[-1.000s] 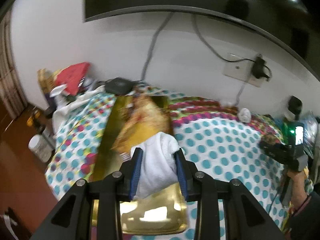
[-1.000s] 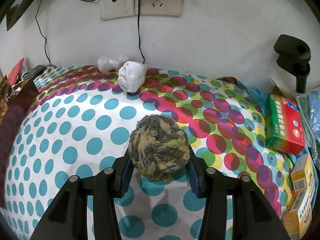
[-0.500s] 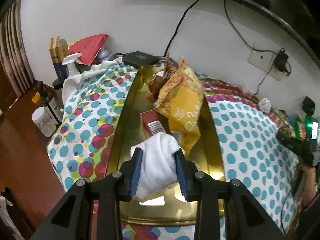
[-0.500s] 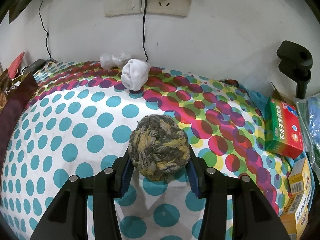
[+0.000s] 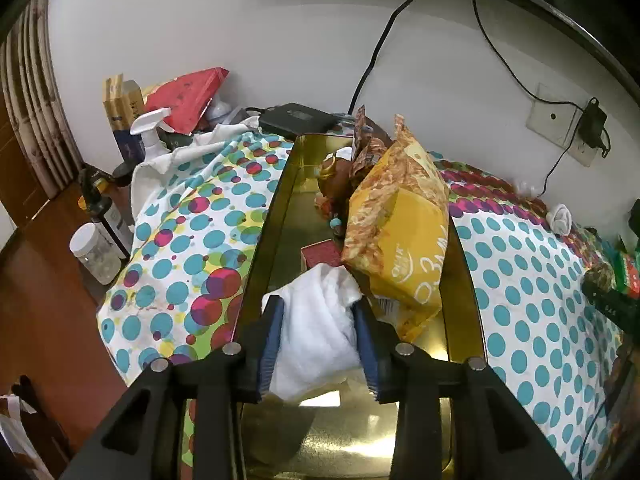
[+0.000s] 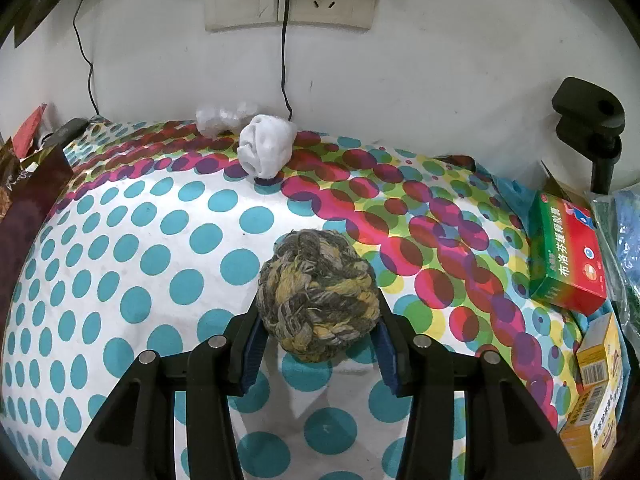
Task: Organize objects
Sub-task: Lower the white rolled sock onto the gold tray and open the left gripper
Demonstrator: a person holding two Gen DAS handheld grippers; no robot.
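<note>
Closer now, the left gripper [image 5: 318, 334] clamps a white cloth [image 5: 316, 336] low-centre, over the gold tray's [image 5: 260, 248] near end; the yellow snack bag [image 5: 400, 236] sits beyond, hiding items behind. Right gripper [image 6: 318, 320] still pinches the rope ball [image 6: 318, 294] above the dotted tablecloth [image 6: 120, 280].

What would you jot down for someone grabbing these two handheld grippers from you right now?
Left gripper: shut on the white cloth, held over the gold tray.
Right gripper: shut on the rope ball, above the dotted tablecloth.
Done: yellow snack bag and other items are in the tray.
Left: neither held thing is set down; a white sock ball remains by the wall.
</note>
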